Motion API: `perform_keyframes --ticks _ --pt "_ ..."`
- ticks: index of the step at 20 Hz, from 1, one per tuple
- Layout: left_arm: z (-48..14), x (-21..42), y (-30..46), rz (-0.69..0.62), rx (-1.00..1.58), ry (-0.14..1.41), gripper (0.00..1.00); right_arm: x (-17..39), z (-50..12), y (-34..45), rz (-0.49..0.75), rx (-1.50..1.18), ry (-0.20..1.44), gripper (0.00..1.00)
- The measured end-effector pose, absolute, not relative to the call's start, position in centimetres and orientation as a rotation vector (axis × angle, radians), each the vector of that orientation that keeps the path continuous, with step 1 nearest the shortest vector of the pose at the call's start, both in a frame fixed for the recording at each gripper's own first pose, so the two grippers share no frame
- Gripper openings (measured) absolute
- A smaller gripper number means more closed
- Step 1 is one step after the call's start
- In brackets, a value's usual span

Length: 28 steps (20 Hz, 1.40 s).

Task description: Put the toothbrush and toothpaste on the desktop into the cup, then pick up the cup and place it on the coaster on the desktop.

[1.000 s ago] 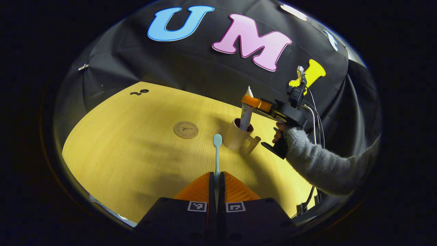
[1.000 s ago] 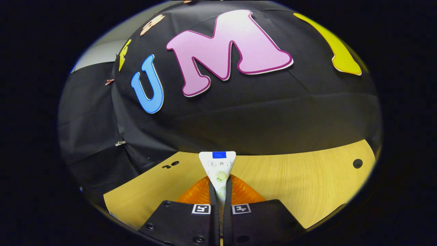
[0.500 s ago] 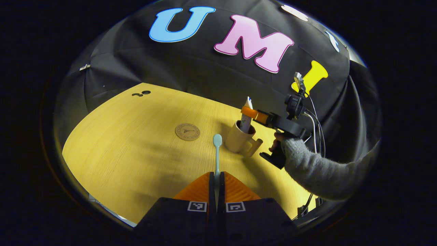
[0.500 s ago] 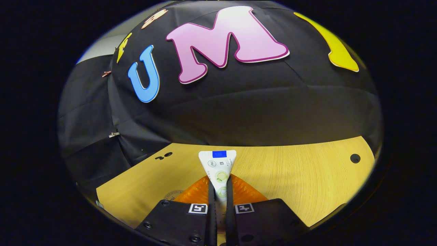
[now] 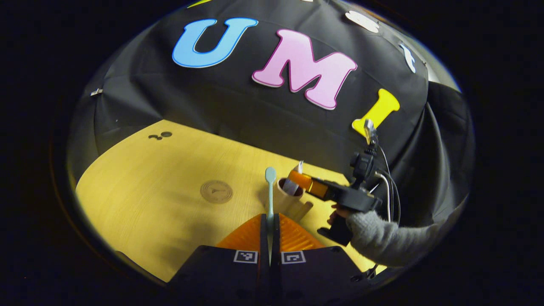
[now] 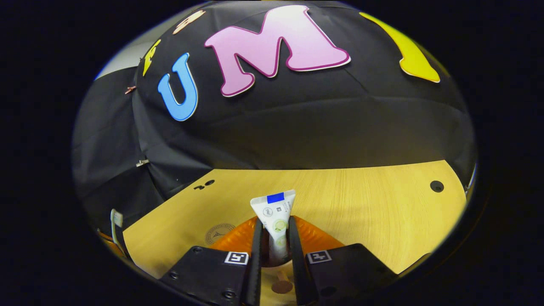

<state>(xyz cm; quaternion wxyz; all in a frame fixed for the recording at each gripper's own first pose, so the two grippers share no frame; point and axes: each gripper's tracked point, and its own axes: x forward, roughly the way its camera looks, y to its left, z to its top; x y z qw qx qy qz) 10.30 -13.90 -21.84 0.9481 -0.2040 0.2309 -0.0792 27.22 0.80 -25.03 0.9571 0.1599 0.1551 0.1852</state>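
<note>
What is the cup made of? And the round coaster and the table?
The cup looks like matte ceramic or plastic: smooth beige wall, no shine; hard to tell which. The coaster seems to be wood or cork: flat tan disc with a stamped mark. The table looks like wood or wood-look laminate, showing fine straight grain lines.

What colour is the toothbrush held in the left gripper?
Pale blue-green toothbrush; the left gripper view shows it best.

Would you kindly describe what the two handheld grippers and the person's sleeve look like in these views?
Each gripper has a black body carrying two square black-and-white markers, seen on the left gripper and the right gripper. From the left gripper view, the right one has a black pistol-style handle, a small camera on a mast and trailing cables. The person wears a fuzzy grey knit sleeve.
</note>
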Motion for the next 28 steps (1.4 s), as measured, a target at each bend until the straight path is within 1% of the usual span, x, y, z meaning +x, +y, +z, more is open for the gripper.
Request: perform_keyframes --ticks 1,2,3,7,10,16,23,28 --pt "-20.7 11.7 -14.3 -0.171 -0.432 0.423 0.06 27.0 -24.5 0.0 0.361 0.340 0.305 0.29" --pt "-19.5 13.2 -14.6 -0.180 -0.449 0.377 0.06 26.7 -24.0 -0.9 0.346 0.352 0.299 0.48" --pt "-18.6 14.8 -14.9 -0.186 -0.467 0.337 0.06 26.3 -23.7 -1.7 0.334 0.367 0.297 0.50" --pt "-16.8 20.7 -15.9 -0.184 -0.505 0.229 0.06 23.7 -23.1 -5.1 0.274 0.421 0.300 0.50" --pt "-16.7 24.3 -16.4 -0.170 -0.527 0.160 0.06 21.0 -24.8 -6.7 0.252 0.402 0.337 0.50" --pt "-19.1 29.5 -17.3 -0.120 -0.580 0.053 0.06 16.8 -27.8 -7.4 0.241 0.406 0.419 0.50" --pt "-24.6 31.0 -19.0 -0.093 -0.455 0.077 0.06 14.9 -30.6 -7.7 0.236 0.418 0.485 0.50" --pt "-27.5 30.8 -20.2 -0.090 -0.297 0.115 0.06 14.8 -31.4 -7.6 0.224 0.427 0.506 0.50"
